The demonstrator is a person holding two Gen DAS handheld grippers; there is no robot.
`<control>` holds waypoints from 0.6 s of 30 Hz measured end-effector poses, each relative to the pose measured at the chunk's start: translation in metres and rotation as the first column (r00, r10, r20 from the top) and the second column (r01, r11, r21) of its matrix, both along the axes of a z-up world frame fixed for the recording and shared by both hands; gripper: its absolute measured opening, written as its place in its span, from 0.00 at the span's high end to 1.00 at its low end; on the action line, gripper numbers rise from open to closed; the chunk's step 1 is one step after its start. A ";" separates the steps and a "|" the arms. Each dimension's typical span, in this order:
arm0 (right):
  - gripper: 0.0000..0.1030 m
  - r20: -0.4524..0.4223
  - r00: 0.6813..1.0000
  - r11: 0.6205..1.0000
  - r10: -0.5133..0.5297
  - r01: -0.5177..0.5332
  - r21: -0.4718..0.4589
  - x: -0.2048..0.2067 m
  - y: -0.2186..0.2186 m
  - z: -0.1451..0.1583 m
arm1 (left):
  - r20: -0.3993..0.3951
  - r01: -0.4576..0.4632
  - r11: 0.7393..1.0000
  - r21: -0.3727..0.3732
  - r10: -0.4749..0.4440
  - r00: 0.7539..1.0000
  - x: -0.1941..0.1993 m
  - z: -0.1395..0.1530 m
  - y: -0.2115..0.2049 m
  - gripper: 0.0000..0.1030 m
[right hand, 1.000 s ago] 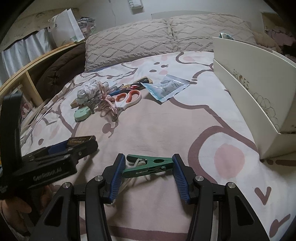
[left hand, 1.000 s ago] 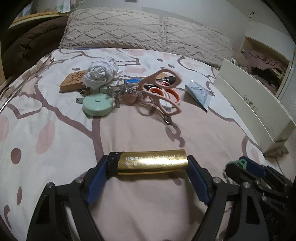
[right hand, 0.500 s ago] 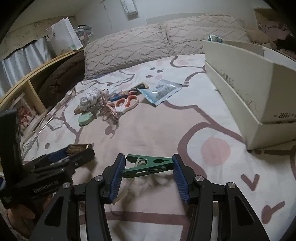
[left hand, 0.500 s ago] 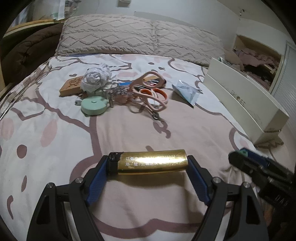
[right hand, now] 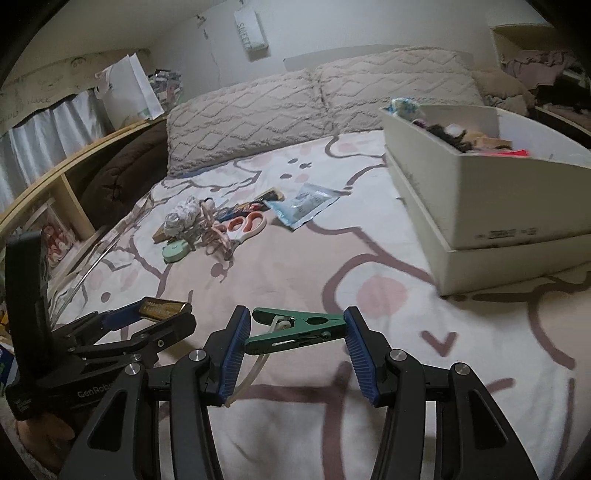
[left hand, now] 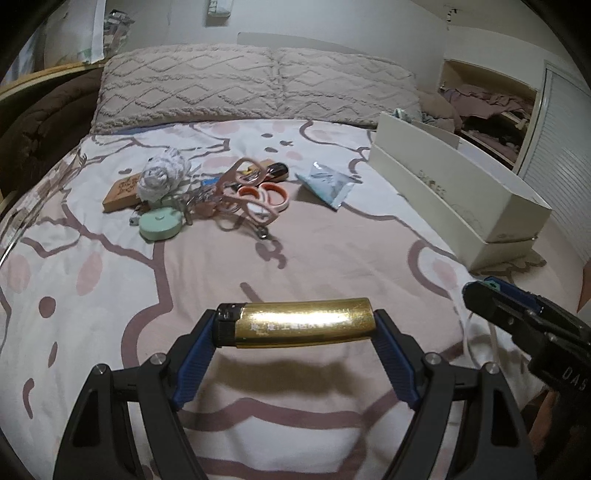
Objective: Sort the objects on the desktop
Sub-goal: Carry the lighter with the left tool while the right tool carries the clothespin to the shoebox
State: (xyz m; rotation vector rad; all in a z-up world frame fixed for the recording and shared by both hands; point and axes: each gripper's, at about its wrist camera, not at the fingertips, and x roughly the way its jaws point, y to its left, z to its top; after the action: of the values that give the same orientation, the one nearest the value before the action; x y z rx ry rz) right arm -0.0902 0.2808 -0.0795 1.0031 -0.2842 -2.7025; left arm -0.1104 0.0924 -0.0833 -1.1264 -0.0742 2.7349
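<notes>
Gold-metal lighter (left hand: 303, 323) sits clamped endwise in the left gripper (left hand: 295, 334), and a green plastic clothes peg (right hand: 295, 328) is pinched in the right gripper (right hand: 293, 345), both held above the bedspread, short of the cream cardboard shoebox (right hand: 491, 192). This looks like the carrying step; next, each item needs lifting over the shoebox wall and releasing. Small print on the lighter is unreadable; the box wall seems to read "SHOES", and the left gripper body shows "GenRob".

Pretty dim bedroom tbh. Big bed (left hand: 295, 266) with a white cover (right hand: 332, 258) printed in pink and mauve shapes, two textured beige pillows (left hand: 255, 85) at the far end against a plain pale wall (right hand: 332, 29). Wooden shelf unit (right hand: 55, 177) on the left, cluttered open closet (left hand: 491, 107) far right.
</notes>
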 end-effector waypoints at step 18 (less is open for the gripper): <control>0.49 -0.099 0.988 0.992 -0.120 0.124 0.029 0.045 0.085 0.048 | -0.120 0.149 0.989 0.024 -0.145 0.982 0.017 0.065 0.073 0.21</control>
State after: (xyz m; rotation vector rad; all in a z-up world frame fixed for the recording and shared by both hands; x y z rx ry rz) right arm -0.0456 0.3659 -0.0314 0.8875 -0.2899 -2.8653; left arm -0.0934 0.1651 -0.0178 -0.9210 -0.0182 2.6515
